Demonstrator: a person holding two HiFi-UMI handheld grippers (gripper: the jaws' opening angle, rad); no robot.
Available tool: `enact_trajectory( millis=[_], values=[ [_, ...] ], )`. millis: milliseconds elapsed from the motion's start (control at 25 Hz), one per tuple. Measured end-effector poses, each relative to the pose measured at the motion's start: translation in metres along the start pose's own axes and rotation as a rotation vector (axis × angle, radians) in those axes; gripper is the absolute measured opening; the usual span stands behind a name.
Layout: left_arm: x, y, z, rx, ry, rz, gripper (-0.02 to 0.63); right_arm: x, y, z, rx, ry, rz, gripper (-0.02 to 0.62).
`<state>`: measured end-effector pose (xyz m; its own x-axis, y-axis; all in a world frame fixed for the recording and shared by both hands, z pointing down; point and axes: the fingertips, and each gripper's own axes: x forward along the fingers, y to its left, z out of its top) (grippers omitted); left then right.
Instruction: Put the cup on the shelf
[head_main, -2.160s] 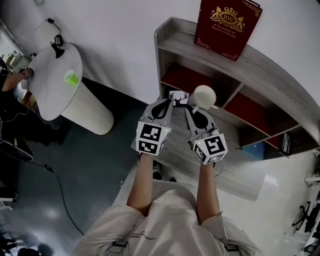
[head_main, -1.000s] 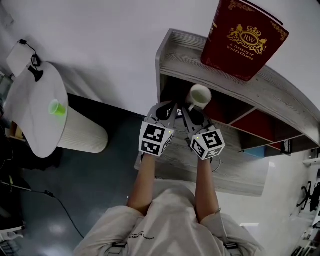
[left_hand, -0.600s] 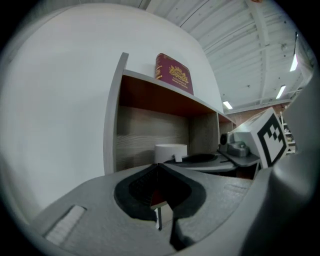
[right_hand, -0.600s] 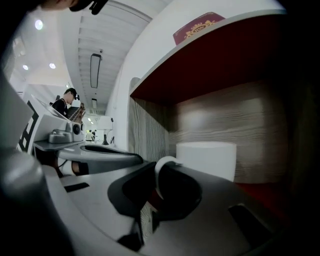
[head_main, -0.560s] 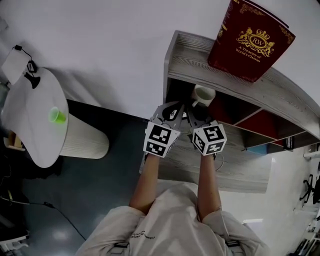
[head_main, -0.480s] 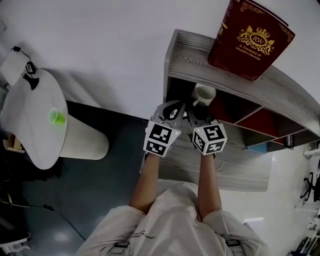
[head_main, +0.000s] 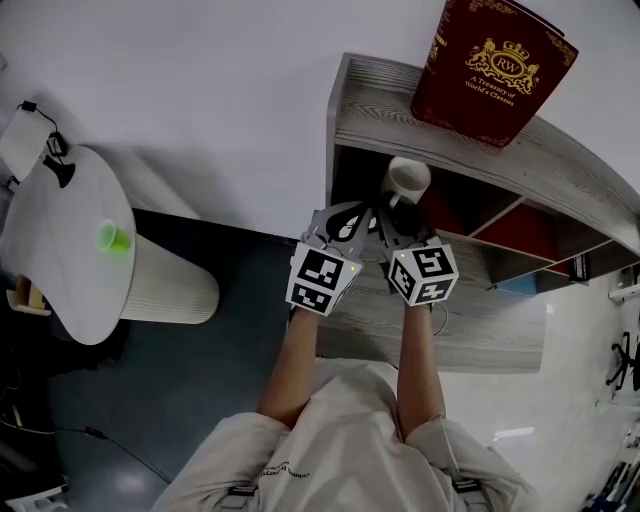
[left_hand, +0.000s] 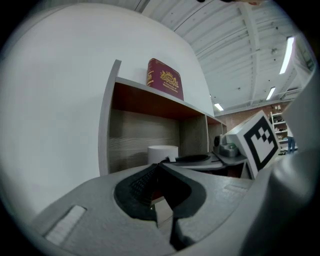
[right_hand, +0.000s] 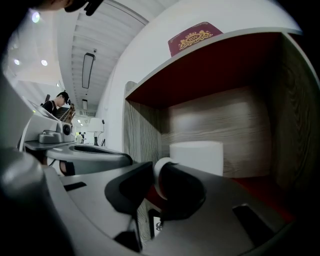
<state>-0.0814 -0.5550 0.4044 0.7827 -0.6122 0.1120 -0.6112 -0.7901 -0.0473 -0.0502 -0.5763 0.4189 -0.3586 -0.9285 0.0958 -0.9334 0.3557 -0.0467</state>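
1. Grey wood-grain shelf (head_main: 352, 105), red inside. The left gripper (left_hand: 159, 167) hovers before its left end, jaws pressed together on nothing.
2. Just right of it, the right gripper (right_hand: 157, 175) pinches the handle of the white mug (right_hand: 196, 157). The mug sits ahead of the jaws, inside the top-left compartment; whether its base touches the floor is hidden.
3. Above both tools, a red book (head_main: 495, 60) stands on the shelf top.
4. Advice: keep the mug level, lower until it sits flat, then release and draw straight back.

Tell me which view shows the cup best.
Right gripper view: the cup is large and central, its handle in the right hand-held gripper. Head view shows it small; left gripper view, only its top.
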Motion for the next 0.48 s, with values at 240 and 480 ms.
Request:
enact_trajectory(
  millis=[240, 480],
  values=[
    [-0.007, 0.001, 0.000, 0.002, -0.001, 0.022, 0.011, -0.003, 0.001, -0.004, 0.003, 0.013, -0.002, 0.087],
    [-0.014, -0.002, -0.002, -0.003, 0.005, 0.047, 0.011, -0.009, 0.000, -0.006, -0.013, 0.012, -0.028, 0.091]
  ],
)
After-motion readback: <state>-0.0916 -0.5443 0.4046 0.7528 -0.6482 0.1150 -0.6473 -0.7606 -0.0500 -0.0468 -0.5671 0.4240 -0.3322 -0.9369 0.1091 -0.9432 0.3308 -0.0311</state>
